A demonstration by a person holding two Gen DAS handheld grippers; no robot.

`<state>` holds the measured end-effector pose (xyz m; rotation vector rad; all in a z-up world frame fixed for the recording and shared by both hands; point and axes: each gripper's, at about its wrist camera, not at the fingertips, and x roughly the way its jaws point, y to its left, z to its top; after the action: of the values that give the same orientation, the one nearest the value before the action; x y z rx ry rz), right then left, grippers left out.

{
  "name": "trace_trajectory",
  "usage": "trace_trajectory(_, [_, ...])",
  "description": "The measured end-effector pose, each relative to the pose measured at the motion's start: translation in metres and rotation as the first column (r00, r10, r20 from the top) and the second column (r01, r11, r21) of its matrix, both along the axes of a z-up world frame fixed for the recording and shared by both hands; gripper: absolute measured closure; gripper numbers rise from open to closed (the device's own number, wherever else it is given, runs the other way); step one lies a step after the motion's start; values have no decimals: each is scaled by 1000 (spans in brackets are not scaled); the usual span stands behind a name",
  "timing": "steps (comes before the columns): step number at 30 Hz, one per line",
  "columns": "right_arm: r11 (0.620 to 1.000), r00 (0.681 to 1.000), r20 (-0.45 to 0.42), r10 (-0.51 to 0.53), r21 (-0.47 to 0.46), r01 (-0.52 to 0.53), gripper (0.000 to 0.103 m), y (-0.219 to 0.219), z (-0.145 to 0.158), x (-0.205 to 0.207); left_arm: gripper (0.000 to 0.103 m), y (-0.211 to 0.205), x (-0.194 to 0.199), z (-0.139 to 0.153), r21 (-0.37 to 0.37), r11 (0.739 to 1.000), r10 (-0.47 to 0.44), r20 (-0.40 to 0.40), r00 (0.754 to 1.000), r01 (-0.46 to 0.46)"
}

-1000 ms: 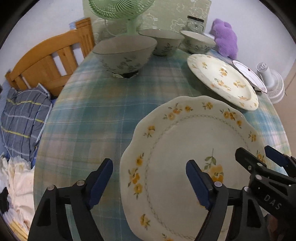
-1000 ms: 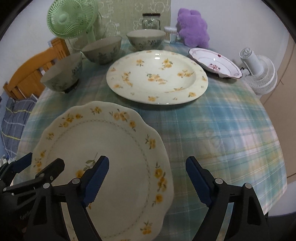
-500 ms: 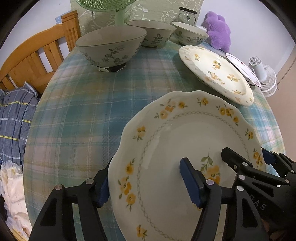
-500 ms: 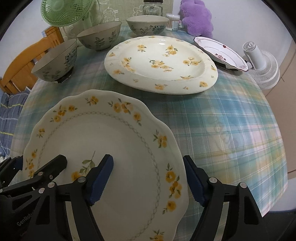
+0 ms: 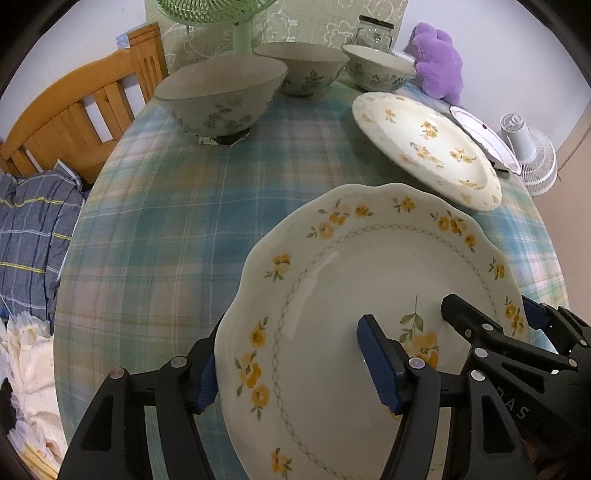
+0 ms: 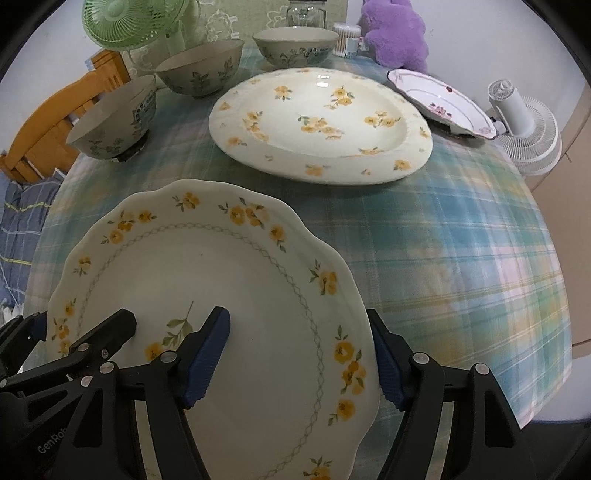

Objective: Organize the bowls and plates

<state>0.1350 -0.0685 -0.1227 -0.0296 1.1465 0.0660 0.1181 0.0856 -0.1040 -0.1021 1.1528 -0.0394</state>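
Observation:
A scalloped cream plate [image 5: 369, 258] [image 6: 203, 266] with yellow flowers is at the near edge of the table. My left gripper [image 5: 291, 362] [image 6: 79, 325] is shut on its left rim, one finger under the edge and one on top. My right gripper [image 6: 297, 332] [image 5: 495, 314] is shut on the right rim the same way. Behind lie a large oval yellow-flowered plate [image 5: 428, 151] [image 6: 321, 125] and a pink-flowered plate [image 5: 480, 136] [image 6: 439, 99]. Three grey leaf-patterned bowls [image 5: 221, 96] [image 6: 110, 122] stand separately along the far left.
The table wears a blue-green plaid cloth [image 5: 166, 240] [image 6: 461, 240]. At the back stand a green fan [image 6: 122, 22], a glass jar [image 5: 375, 29] and a purple plush toy [image 6: 395, 33]. A white fan [image 6: 528, 129] sits off the right edge, a wooden chair [image 5: 74, 122] on the left.
Both grippers have narrowed onto the scalloped plate; its left rim now sits between the left fingers, its right rim between the right ones. The plate looks nearer to both cameras.

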Motion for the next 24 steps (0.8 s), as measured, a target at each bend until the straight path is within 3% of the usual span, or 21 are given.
trace_trajectory(12, [999, 999, 30, 33, 2, -33, 27, -45, 15, -8, 36, -54, -7, 13, 8, 1000, 30, 18, 999, -30])
trace_trajectory(24, [999, 998, 40, 48, 4, -49, 28, -119, 30, 0, 36, -130, 3, 22, 17, 999, 39, 49, 998, -40])
